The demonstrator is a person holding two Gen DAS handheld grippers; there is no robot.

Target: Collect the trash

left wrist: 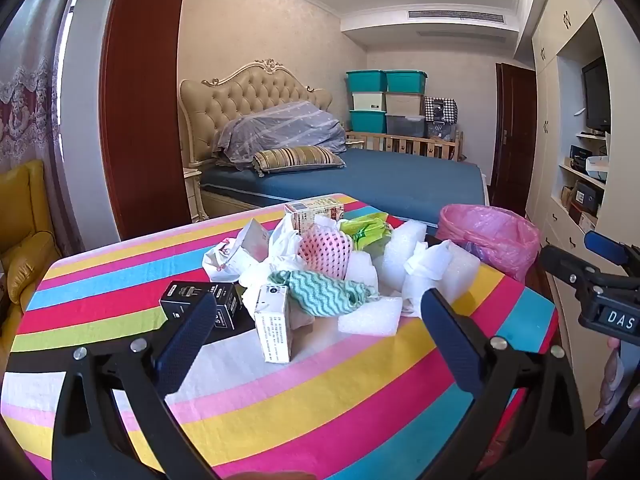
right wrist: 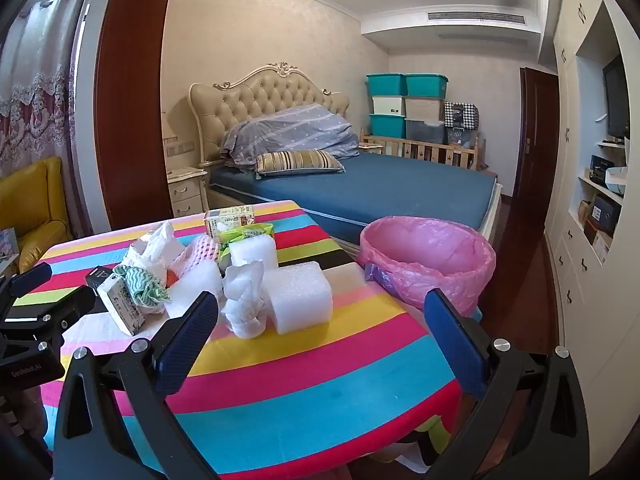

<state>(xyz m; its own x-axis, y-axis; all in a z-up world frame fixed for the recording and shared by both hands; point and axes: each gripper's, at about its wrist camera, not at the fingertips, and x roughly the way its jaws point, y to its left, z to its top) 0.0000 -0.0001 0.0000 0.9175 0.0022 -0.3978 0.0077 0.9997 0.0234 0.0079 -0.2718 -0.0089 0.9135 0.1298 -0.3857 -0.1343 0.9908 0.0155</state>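
a: left gripper (left wrist: 320, 336)?
b: jaws spread wide, nothing between them, held over the near part of the striped tablecloth (left wrist: 304, 412). a white upright carton (left wrist: 274, 322) stands just ahead, a black box (left wrist: 200, 300) beside its left finger.
a: right gripper (right wrist: 320, 332)?
b: also wide apart, holding nothing. a knotted white tissue wad (right wrist: 245, 300) and a foam block (right wrist: 300, 298) sit ahead, touching each other.
a: trash?
b: heaped mid-table: pink foam net (left wrist: 326, 250), teal zigzag cloth (left wrist: 324, 290), green wrapper (left wrist: 366, 230).
a: bin?
b: pink-lined bin (right wrist: 430, 258) at the table's right edge, beside the bed (right wrist: 372, 188).
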